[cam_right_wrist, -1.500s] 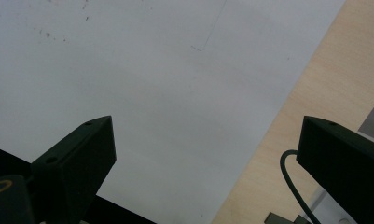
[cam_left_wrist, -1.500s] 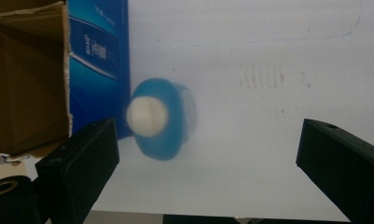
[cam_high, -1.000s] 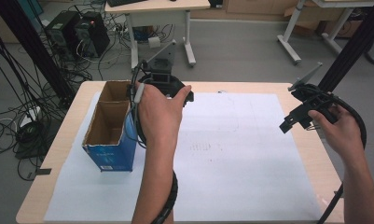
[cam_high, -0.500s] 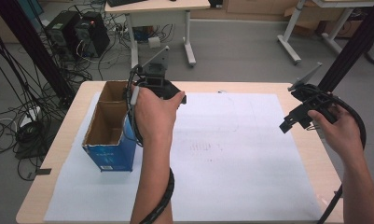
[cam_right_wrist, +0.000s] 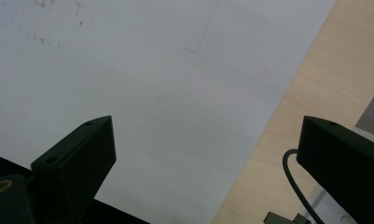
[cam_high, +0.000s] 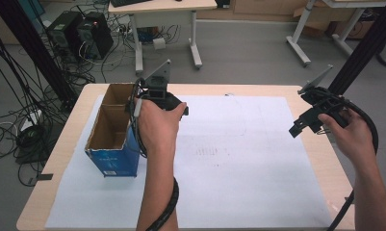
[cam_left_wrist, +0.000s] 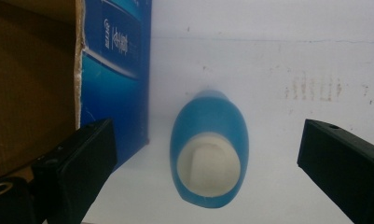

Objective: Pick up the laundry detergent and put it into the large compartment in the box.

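Observation:
A blue egg-shaped object [cam_left_wrist: 208, 130] with a cream-white face lies on the white paper, straight below my left gripper [cam_left_wrist: 207, 137]. The jaws stand wide open on either side of it, not touching it. Just left of it rises the blue side of an open cardboard box [cam_left_wrist: 114, 70]. In the high view the left gripper [cam_high: 155, 102] hovers at the box's [cam_high: 114, 161] right wall, and the hand hides the blue object. My right gripper [cam_high: 303, 124] is held open above the paper's right edge, with nothing between its jaws [cam_right_wrist: 205, 135].
White paper [cam_high: 238, 159] covers most of the wooden table [cam_high: 325, 168]. The box stands at the left side of the table. Beyond the table's far edge are desks, computer towers and loose cables on the floor. A black cable [cam_right_wrist: 296, 186] trails at the table's right edge.
My left gripper has shifted slightly left, closer to the box's right wall. The right gripper has stayed where it was.

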`<action>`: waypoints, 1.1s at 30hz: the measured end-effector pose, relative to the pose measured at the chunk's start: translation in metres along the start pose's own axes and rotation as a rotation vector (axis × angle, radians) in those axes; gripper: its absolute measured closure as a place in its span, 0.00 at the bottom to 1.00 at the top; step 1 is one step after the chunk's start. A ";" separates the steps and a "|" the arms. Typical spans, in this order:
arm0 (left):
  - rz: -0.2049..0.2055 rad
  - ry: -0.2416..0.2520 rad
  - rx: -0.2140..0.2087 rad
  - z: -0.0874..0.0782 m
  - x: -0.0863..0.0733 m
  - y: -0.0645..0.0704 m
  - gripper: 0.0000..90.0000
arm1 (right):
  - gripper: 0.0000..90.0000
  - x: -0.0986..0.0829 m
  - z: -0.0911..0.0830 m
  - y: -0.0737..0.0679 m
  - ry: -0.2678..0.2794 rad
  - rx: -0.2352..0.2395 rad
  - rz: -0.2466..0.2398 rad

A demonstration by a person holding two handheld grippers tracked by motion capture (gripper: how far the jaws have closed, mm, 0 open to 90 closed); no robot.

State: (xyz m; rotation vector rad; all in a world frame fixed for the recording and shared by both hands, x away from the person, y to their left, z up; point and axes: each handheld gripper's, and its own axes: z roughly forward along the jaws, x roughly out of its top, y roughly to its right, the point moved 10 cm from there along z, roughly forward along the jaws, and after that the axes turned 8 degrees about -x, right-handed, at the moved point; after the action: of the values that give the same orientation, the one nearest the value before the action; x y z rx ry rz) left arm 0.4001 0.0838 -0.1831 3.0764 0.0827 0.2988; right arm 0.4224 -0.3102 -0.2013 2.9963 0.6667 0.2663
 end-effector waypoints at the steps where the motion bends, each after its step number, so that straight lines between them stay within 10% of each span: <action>1: 0.000 -0.002 -0.002 0.002 0.000 -0.001 0.06 | 0.05 0.000 0.000 0.000 0.000 0.001 -0.001; 33: -0.030 -0.070 -0.013 0.044 -0.009 -0.007 0.06 | 0.05 0.000 0.008 -0.001 -0.012 0.004 0.000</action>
State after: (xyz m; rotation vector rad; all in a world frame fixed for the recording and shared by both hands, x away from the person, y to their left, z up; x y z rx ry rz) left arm 0.3996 0.0888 -0.2279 3.0661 0.1233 0.1896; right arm 0.4236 -0.3098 -0.2097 2.9995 0.6678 0.2475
